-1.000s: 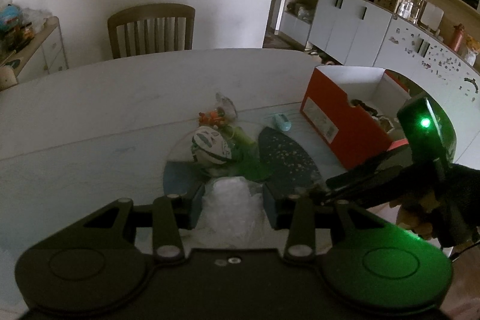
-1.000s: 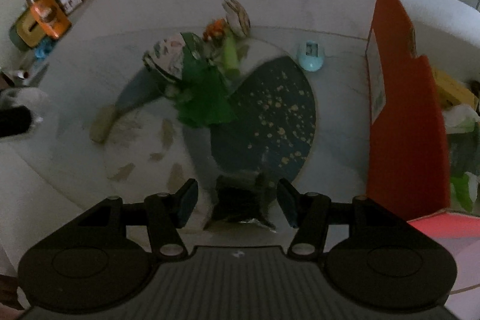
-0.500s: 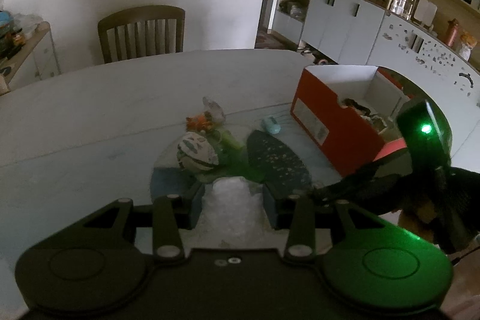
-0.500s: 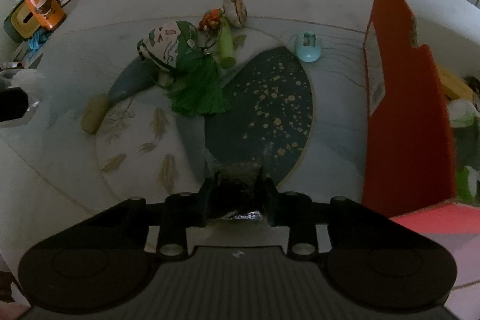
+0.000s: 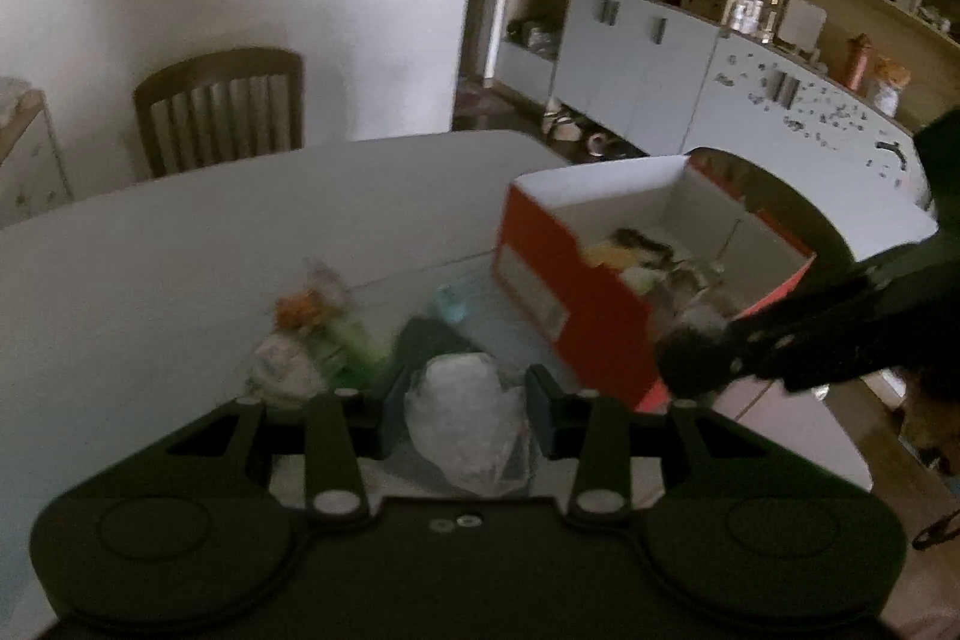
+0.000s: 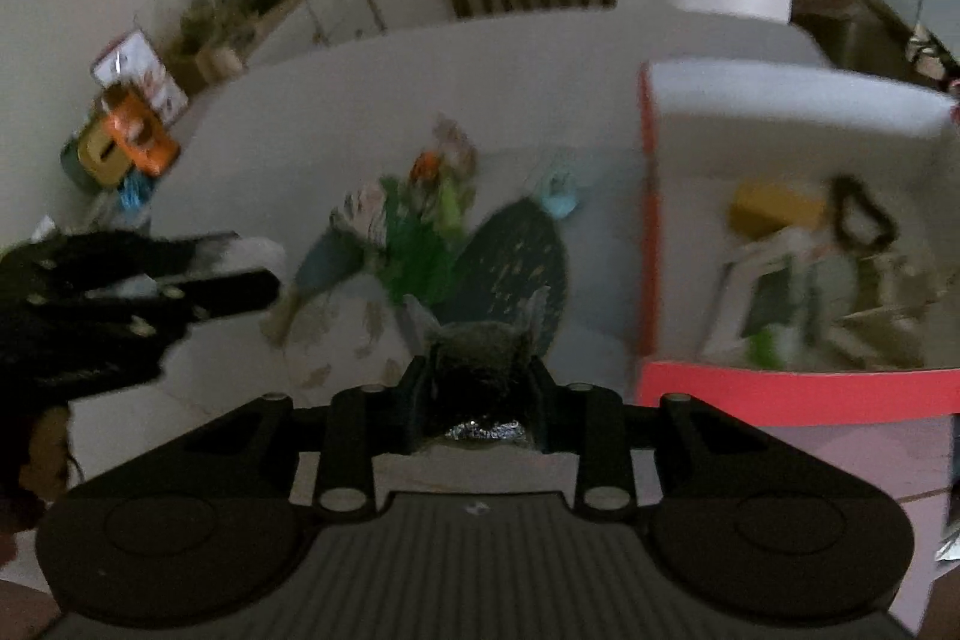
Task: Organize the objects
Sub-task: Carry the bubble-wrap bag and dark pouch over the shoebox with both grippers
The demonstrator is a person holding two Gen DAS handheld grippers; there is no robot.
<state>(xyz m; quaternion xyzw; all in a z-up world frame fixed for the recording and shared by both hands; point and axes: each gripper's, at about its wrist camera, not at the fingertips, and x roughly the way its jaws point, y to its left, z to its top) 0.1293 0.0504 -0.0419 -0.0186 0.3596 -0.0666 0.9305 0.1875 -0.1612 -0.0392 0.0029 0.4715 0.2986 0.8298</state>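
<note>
With the left gripper (image 5: pixel 465 403) pinching a white wad (image 5: pixel 465 418) and the right gripper (image 6: pixel 477 388) pinching a dark pouch (image 6: pixel 480 370), both short of the box (image 6: pixel 648 250), slack grips may drop them onto the table (image 5: pixel 150 292) clutter.

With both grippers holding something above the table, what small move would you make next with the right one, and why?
Probably carry the right gripper toward the open orange box and release there. Its jaws are clamped on a dark packet, lifted off the table, and the box beside it already holds sorted items. The left gripper, holding a crumpled clear bag, could follow.
</note>
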